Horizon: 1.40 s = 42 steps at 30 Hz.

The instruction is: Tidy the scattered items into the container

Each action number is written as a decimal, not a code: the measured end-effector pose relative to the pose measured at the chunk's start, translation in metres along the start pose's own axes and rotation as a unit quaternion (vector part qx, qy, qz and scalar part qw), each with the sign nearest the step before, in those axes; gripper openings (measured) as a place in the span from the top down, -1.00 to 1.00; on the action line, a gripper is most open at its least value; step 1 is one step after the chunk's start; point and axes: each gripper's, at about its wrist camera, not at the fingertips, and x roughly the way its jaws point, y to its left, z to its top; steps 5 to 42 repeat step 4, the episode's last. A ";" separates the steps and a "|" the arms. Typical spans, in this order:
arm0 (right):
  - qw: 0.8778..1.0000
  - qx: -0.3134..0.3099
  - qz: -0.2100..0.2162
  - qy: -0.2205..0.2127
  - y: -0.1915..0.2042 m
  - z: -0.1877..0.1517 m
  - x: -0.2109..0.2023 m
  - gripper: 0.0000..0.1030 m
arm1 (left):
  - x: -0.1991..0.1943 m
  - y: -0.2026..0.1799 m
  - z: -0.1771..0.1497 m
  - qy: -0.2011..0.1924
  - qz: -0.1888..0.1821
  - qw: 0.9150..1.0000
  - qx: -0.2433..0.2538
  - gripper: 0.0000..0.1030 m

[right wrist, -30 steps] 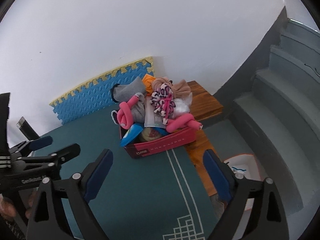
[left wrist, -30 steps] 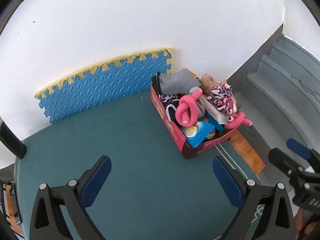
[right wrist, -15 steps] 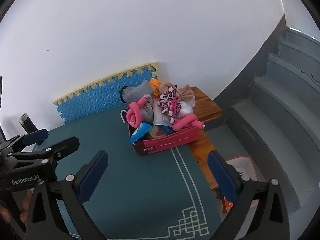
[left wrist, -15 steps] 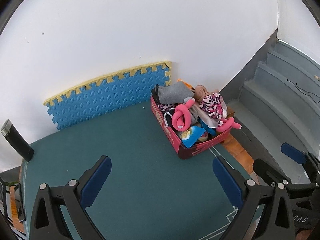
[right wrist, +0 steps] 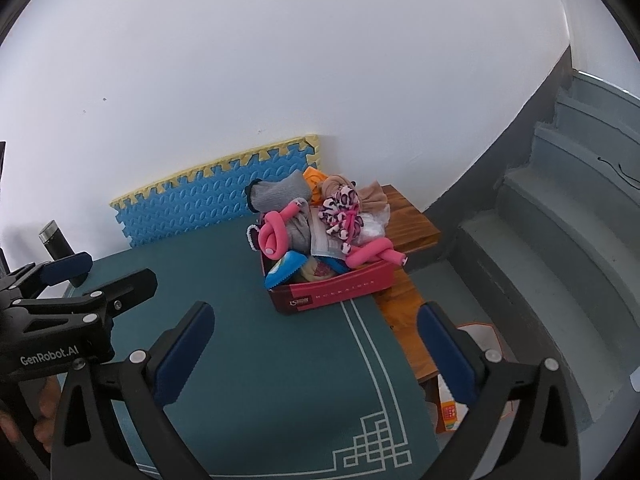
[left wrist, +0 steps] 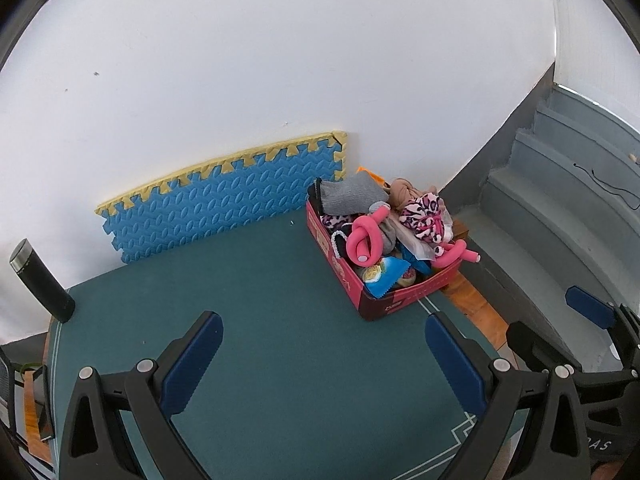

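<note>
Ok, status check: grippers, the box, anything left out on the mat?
Left gripper open, empty. Right gripper open, empty, jaws just opened wider. Red box heaped full at mat's far corner. Green mat bare of loose items; black bottle stands at its left edge.

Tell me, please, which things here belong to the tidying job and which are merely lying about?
Job:
- red box, heaped full
- pink foam rollers
- grey sock
- leopard-print cloth
- blue snack packet

Lying about:
- blue foam mat against the wall
- dark flask
- green table mat
- wooden bench
</note>
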 end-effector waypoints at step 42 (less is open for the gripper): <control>1.000 0.004 0.000 0.004 -0.004 -0.001 0.003 -0.97 | -0.001 -0.001 -0.001 -0.007 0.001 1.000 0.006 -0.99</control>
